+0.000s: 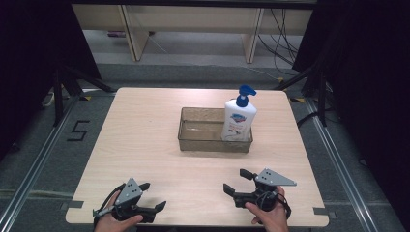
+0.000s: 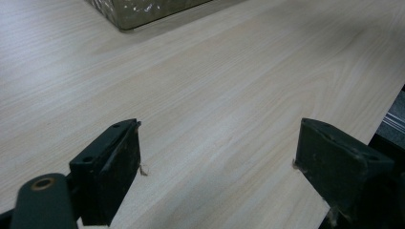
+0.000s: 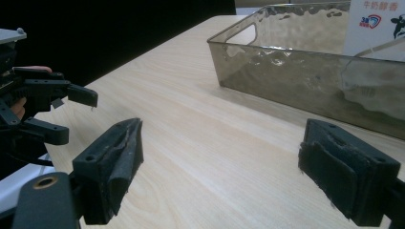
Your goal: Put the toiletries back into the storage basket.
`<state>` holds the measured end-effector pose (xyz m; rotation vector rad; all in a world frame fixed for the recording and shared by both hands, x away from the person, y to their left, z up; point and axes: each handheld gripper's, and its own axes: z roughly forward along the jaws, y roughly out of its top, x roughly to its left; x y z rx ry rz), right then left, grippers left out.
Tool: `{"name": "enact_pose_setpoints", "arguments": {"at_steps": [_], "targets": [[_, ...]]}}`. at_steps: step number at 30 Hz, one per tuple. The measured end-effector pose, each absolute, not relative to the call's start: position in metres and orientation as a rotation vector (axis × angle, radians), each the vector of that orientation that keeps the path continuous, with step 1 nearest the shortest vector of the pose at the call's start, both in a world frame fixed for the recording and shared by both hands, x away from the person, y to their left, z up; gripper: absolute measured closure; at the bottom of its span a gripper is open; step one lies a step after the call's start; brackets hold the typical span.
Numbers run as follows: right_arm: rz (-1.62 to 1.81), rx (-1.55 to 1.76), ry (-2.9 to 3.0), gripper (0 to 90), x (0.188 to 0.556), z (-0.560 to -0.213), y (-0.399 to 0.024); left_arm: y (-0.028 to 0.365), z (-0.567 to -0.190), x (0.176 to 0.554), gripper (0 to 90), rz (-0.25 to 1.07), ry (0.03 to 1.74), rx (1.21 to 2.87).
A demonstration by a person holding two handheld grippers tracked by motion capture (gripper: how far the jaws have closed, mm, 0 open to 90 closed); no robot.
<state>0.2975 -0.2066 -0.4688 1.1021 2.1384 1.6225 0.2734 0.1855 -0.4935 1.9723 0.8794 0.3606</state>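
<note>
Left gripper [image 1: 152, 195] and right gripper [image 1: 237, 180] low over table [image 1: 145, 135] (jaws apart)

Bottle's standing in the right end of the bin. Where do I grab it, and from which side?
Probably the soap bottle by its narrow neck just under the blue pump, coming from above. It stands upright in the tinted bin, whose walls block its lower body. The right gripper, open, is nearer.

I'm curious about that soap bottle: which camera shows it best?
The high view: the whole soap bottle stands in the tray. The right gripper view catches just its label corner; the left gripper view gives a tray corner.
</note>
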Motion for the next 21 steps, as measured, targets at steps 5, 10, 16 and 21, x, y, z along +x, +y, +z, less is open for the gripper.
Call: {"name": "enact_pose_setpoints", "arguments": {"at_steps": [5,10,16,21], "targets": [[1.627,1.133,2.155,15.2,0.293,-0.47,-0.207,0.185,-0.493,0.273,15.0,0.358,0.88,1.972],[1.627,1.105,2.147,15.1,0.291,-0.472,-0.209,0.185,-0.493,0.273,15.0,0.358,0.88,1.969],[1.607,1.096,2.162,15.1,0.286,-0.472,-0.212,0.185,-0.493,0.273,15.0,0.358,0.879,1.973],[1.62,1.086,2.15,15.2,0.281,-0.473,-0.215,0.185,-0.493,0.273,15.0,0.359,0.877,1.975]]}}
